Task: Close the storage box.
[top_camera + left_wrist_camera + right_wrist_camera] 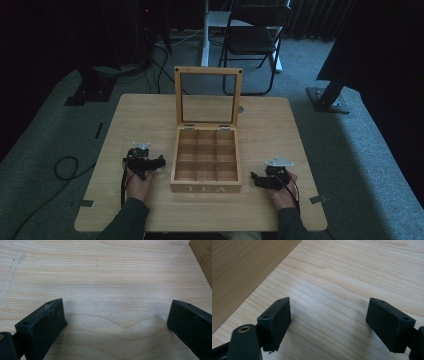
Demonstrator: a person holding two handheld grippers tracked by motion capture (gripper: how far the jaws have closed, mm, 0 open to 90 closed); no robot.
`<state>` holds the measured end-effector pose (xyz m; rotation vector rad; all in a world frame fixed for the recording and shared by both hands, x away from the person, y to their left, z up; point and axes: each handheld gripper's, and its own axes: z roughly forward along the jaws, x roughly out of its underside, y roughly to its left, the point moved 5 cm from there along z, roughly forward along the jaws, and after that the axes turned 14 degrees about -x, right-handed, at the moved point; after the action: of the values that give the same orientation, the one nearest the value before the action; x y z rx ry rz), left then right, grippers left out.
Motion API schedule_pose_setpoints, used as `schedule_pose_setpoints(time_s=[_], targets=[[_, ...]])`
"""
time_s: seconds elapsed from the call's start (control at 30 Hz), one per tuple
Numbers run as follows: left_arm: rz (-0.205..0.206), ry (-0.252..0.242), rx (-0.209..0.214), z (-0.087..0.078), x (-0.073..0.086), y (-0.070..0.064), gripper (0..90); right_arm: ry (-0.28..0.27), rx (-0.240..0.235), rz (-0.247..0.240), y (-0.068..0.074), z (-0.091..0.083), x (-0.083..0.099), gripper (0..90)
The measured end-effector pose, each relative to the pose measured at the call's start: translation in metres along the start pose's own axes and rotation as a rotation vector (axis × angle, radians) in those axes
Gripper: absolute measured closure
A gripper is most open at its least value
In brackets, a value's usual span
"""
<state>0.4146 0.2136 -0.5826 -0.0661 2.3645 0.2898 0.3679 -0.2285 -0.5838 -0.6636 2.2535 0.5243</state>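
Tea box of pale wood (206, 165), nine compartments all vacant, glazed lid upright, stood mid-table between my tools, touching neither. My left gripper (159, 162) lay just beside its left wall, jaws spread wide, holding nothing; my right gripper (255, 178) likewise near the front right corner. I judged the work at rest, no step begun; next would call for reaching the lid. Light wooden table (270, 120) bare; dim carpeted room, black folding chair (255, 35) behind.
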Motion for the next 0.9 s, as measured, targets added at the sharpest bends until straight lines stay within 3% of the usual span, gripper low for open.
schedule_pose_setpoints(time_s=[0.7, 0.77, 0.9], targets=[[0.000, 0.000, -0.001, 0.000, 0.000, 0.000, 1.6, 0.051, 0.015, 0.026, 0.004, 0.002, -0.005, 20.3], [-0.001, 0.000, -0.001, 0.000, 0.000, 0.000, 1.6, 0.067, 0.011, 0.025, 0.007, 0.002, -0.008, 29.1], [-0.001, 0.000, -0.001, 0.000, 0.000, 0.000, 1.6, 0.062, 0.017, -0.002, 0.011, 0.005, -0.011, 32.6]])
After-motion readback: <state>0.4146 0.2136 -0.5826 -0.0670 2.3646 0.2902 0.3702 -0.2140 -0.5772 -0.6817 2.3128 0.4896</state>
